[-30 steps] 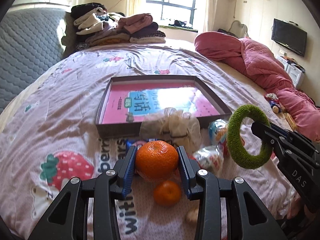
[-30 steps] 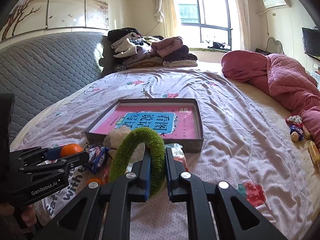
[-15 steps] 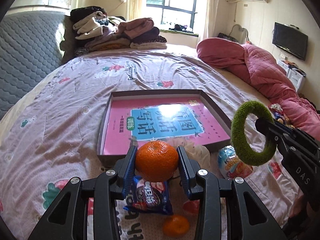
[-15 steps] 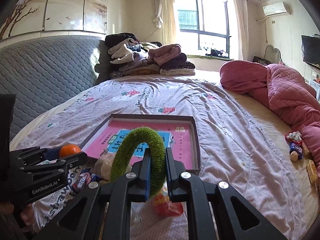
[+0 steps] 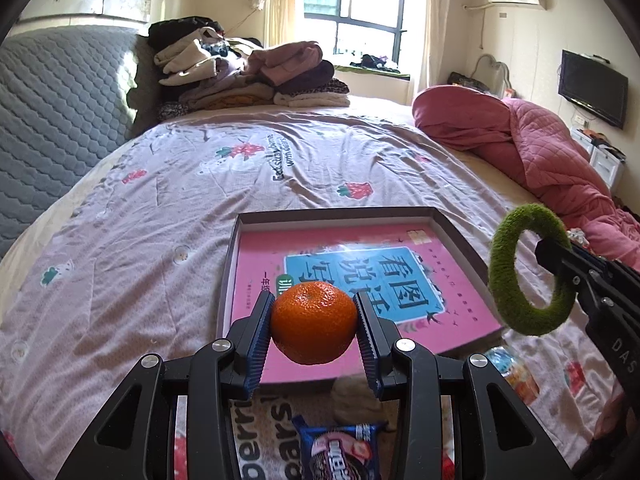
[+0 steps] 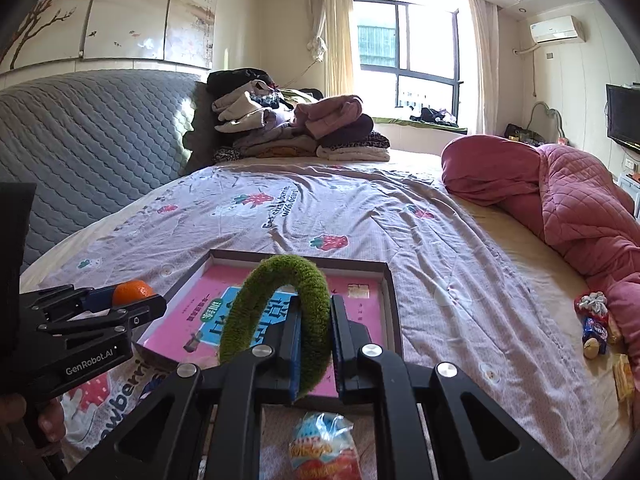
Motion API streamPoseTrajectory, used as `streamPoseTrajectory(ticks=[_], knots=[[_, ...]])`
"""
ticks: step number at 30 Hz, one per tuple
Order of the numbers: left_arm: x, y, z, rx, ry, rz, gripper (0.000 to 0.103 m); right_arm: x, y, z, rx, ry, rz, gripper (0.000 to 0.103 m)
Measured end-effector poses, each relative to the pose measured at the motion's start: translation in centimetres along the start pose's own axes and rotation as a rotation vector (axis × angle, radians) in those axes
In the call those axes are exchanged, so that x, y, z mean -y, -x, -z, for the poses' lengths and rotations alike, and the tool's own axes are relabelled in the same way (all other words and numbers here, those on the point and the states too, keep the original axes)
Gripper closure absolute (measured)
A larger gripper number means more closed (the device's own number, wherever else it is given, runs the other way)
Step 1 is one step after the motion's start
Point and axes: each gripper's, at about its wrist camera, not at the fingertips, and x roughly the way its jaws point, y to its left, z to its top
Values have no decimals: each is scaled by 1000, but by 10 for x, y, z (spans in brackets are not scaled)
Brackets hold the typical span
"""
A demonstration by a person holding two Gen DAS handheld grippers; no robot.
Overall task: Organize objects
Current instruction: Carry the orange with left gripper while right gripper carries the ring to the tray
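My left gripper [image 5: 314, 330] is shut on an orange mandarin [image 5: 314, 329] and holds it above the near rim of a shallow grey box [image 5: 332, 213] whose floor is a pink and blue sheet. In the right wrist view the same mandarin [image 6: 132, 292] and left gripper [image 6: 120, 300] show at the left. My right gripper [image 6: 314, 344] is shut on a fuzzy green ring [image 6: 276, 280], which stands upright over the box [image 6: 394, 304]. From the left wrist view the ring [image 5: 528, 268] hangs at the right, over the box's right edge.
Snack packets lie on the strawberry bedsheet near me: a blue one [image 5: 340, 448], a colourful one [image 6: 324, 448] and another [image 5: 516, 372]. A pink quilt [image 6: 568, 208] fills the right side, folded clothes [image 6: 296, 128] the far end, small toys [image 6: 596, 324] the right edge.
Both grippers have moved forward over the bed with their loads, from above the loose snacks to above the box. The second mandarin and the packets have slid out of the lower frame edge.
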Motion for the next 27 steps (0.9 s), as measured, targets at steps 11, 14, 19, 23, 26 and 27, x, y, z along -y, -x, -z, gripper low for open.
streamPoseTrajectory(ticks=[11,14,19,23,26,27], knots=[[-15,-54,-8,-74,6,-29,62,18,-50,-5,-89,-1,42,90],[-19,-67,-4,-99,9,-34,62,26,-72,2,-149,-35,20,90],[-21,-86,4,-143,2,-41,62,31,-99,16,-234,-62,12,90],[-23,-100,9,-178,-2,-46,62,30,-114,27,-296,-50,35,90],[-21,-107,12,-197,-7,-53,62,30,-123,32,-339,-28,56,90],[-21,-109,14,-202,-8,-52,62,30,-125,33,-352,-23,60,90]])
